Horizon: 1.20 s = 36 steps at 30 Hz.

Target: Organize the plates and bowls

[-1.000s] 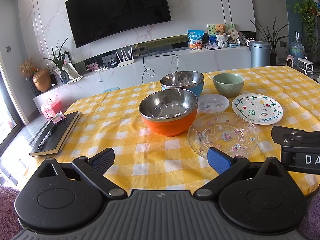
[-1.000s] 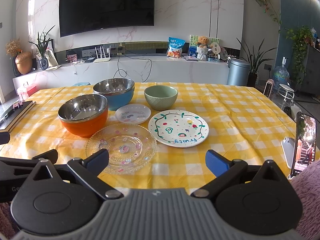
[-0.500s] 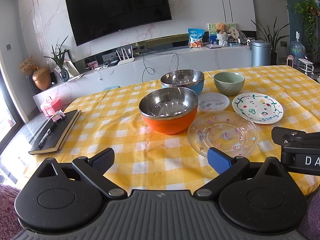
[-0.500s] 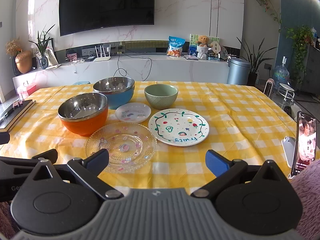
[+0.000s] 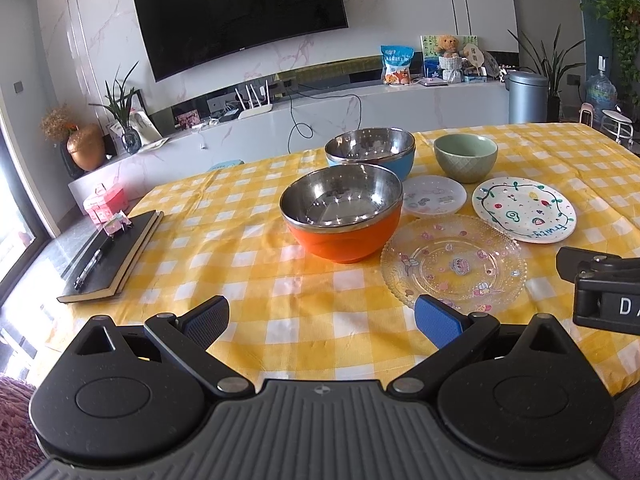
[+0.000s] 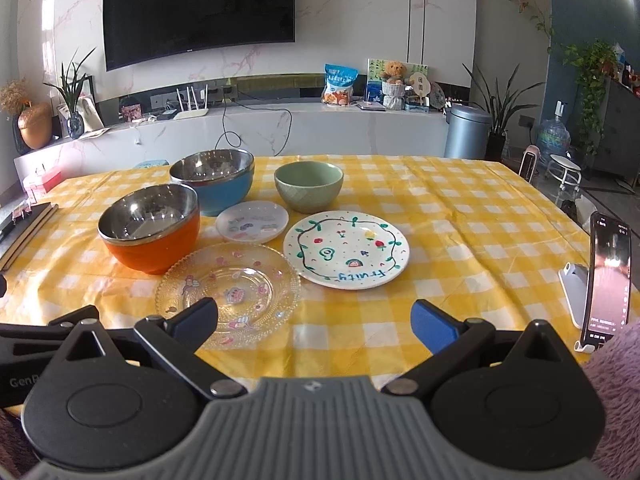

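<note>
Six pieces of tableware sit clustered on the yellow-and-white checked tablecloth (image 6: 460,216), and next to nothing has changed over the last second: both views have only crept slightly nearer and no dish has shifted, so by my reading the sorting has not begun and every piece remains to be stacked; the left gripper (image 5: 322,318) hovers above the near table edge with its fingers spread wide and empty; the right gripper (image 6: 314,320) hangs likewise, fingers apart around nothing, its left pad over the near rim of the clear glass plate with beaded edge and pink motifs (image 6: 228,292); just beside that plate stands the orange bowl with a shiny steel lining (image 6: 150,230), and behind it the matching blue steel-lined bowl (image 6: 214,180); the small white saucer (image 6: 252,222) lies between them and the pale green ceramic bowl with a quilted outer pattern (image 6: 309,186); the white hand-painted plate lettered "Fruity" (image 6: 346,254) lies flat to the right; steel and glaze look slick, the glass thin and low to the cloth
</note>
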### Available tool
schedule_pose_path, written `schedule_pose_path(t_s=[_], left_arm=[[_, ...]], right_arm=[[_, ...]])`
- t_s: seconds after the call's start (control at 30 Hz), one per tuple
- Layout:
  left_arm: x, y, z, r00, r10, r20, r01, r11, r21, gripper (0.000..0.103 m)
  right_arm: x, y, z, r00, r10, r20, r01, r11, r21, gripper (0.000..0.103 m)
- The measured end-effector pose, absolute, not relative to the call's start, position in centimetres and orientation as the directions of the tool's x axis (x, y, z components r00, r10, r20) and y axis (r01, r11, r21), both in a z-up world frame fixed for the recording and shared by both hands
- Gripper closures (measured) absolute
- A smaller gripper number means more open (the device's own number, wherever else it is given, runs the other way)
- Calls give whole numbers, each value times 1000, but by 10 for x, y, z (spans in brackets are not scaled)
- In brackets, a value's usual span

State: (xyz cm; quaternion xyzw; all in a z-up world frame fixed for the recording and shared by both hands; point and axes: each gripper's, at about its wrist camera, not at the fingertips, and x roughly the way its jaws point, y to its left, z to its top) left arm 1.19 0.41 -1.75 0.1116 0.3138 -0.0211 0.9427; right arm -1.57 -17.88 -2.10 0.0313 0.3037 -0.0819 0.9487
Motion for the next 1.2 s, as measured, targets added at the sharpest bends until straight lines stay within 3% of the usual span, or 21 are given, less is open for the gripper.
schedule_pose_path(t_s=[0.23, 0.5, 0.53, 0.57, 0.77, 0.97, 1.07, 1.2], left_arm=[[32, 9, -8, 763, -40, -645, 136, 986, 99, 0], [71, 1, -12, 732, -103, -673, 169, 985, 33, 23], [74, 0, -16, 730, -117, -673, 173, 985, 17, 28], [76, 0, -21, 731, -129, -670, 178, 984, 4, 31], [89, 3, -44, 721, -211, -660, 201, 975, -92, 52], [102, 7, -56, 701, -263, -663, 182, 965, -191, 60], [106, 4, -63, 701, -263, -663, 188, 965, -184, 62], [111, 7, -73, 684, -266, -679, 162, 963, -214, 62]], right_arm=[[-1, -184, -20, 787, -84, -611, 134, 990, 36, 2], [39, -194, -19, 772, 12, -635, 100, 985, 140, 4], [43, -195, -22, 767, 25, -641, 102, 982, 160, 9], [46, -196, -25, 764, 38, -644, 101, 979, 177, 20], [63, -202, -51, 747, 42, -664, 133, 968, 211, 50], [75, -217, -68, 736, 42, -676, 193, 944, 269, 64], [79, -220, -74, 735, 64, -675, 191, 936, 297, 70], [82, -220, -81, 734, 82, -674, 182, 933, 312, 70]])
